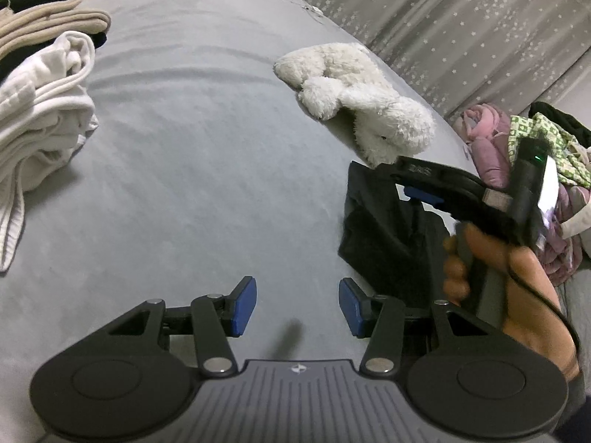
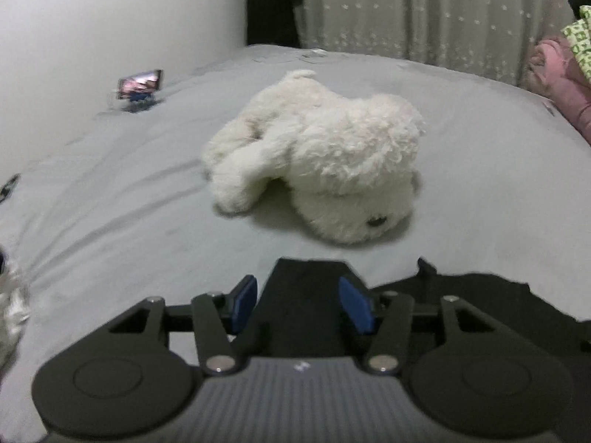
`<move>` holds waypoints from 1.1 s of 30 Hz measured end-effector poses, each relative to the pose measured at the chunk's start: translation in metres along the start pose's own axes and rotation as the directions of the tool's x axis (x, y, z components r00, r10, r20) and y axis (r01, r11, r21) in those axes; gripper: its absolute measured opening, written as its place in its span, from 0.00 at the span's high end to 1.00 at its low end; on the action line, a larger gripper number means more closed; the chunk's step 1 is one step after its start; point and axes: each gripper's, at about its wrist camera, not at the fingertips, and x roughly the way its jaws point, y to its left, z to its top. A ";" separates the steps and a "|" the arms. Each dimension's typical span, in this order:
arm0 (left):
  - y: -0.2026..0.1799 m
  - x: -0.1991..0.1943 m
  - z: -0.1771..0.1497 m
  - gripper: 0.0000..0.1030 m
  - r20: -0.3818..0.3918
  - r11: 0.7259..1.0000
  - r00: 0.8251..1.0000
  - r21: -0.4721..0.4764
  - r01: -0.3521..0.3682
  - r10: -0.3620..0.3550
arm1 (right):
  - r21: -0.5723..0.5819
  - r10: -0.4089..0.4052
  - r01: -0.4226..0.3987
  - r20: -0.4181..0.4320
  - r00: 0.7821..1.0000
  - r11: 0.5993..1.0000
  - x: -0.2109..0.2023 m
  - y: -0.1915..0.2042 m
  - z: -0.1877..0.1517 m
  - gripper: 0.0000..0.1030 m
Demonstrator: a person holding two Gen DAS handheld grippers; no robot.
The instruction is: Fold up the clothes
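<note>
while the black garment (image 2: pixel 303 295) lies on the bed (image 2: pixel 129 192), both grippers' jaws stand apart, gripping nothing.

Dim, flat indoor light, soft shadows on the bed sheet (image 1: pixel 184 147); right view smeared with motion blur; both views bulge at fisheye edges.

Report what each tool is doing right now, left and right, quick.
Left tool: open, nothing between its pads, only grey bedsheet beneath.
Right tool: open above the folded black garment, pads not pressing it.
</note>
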 end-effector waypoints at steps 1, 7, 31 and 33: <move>0.001 0.000 0.000 0.53 -0.001 1.000 1.000 -0.001 0.000 0.000 | 0.003 -0.019 0.019 -0.020 1.000 1.000 0.010 0.000 0.001 0.50; 0.001 0.001 -0.001 0.53 -0.005 1.000 1.000 -0.004 0.000 0.000 | -0.058 -0.064 0.062 -0.038 0.997 0.996 0.036 0.012 -0.017 0.92; 0.000 0.003 -0.001 0.53 0.000 1.000 1.000 0.000 -0.011 0.011 | 0.110 0.199 -0.220 0.178 0.964 0.969 -0.024 -0.010 -0.018 0.53; 0.000 0.004 -0.001 0.53 -0.001 1.000 1.000 -0.005 -0.008 0.008 | 0.146 0.187 -0.216 0.187 0.964 0.965 -0.043 -0.026 -0.019 0.53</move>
